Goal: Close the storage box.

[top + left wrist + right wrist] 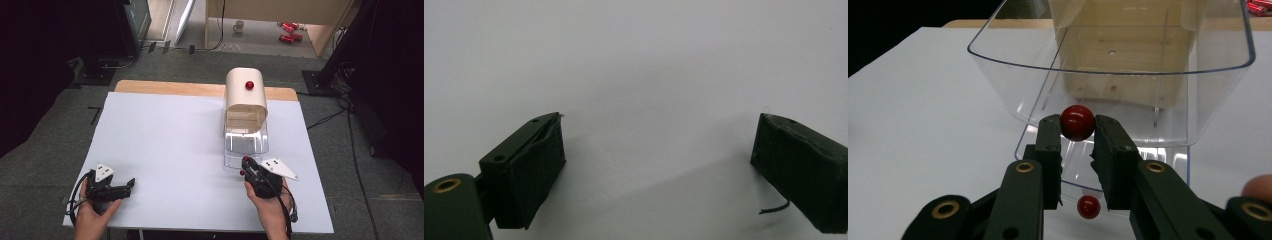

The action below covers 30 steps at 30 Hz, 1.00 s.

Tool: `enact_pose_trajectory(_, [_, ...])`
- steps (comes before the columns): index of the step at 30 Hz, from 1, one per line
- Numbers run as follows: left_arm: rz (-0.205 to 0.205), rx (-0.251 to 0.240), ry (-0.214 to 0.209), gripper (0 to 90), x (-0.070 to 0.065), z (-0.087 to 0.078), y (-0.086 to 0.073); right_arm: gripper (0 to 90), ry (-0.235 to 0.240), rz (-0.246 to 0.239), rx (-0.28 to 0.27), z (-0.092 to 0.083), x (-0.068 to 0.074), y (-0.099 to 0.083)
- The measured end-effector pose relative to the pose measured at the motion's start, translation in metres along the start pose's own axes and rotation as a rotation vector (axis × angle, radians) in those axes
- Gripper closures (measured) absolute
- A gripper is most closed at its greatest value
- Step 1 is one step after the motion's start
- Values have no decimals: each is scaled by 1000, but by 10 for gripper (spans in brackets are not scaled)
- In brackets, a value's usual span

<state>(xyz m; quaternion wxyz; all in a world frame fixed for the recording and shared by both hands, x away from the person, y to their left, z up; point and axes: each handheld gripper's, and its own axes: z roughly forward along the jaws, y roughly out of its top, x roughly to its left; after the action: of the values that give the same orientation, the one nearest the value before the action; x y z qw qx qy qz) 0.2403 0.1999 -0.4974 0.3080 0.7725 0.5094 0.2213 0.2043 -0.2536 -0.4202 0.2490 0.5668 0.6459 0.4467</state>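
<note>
A red ball sits clamped between the two pads of the right claw, gripped at the very tips and held just in front of the open mouth of a clear plastic drawer. In the high view the same ball shows at the near end of the drawer, with the right claw pointing away from the person toward it. A second, smaller-looking red ball appears below the jaws in the right gripper view, at the drawer's near bottom edge; whether it rests on the drawer floor or on the table cannot be told. The drawer is pulled out toward the person from a cream box standing at the far right part of the table. A third red ball rests on top of that box. The right hand grips its tool from the near edge. Well apart, at the near left corner, the left claw lies low over the table in the left hand, jaws spread wide with nothing between them; in the left gripper view its pads frame bare white surface. Beyond the table, on the floor, stand a mug and some red cans.
</note>
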Motion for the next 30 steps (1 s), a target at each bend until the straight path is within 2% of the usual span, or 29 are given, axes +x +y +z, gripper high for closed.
enact_pose_trajectory(30, [0, 0, 0, 68, 0, 0, 0, 750, -14, 7, -10, 24, -10, 25])
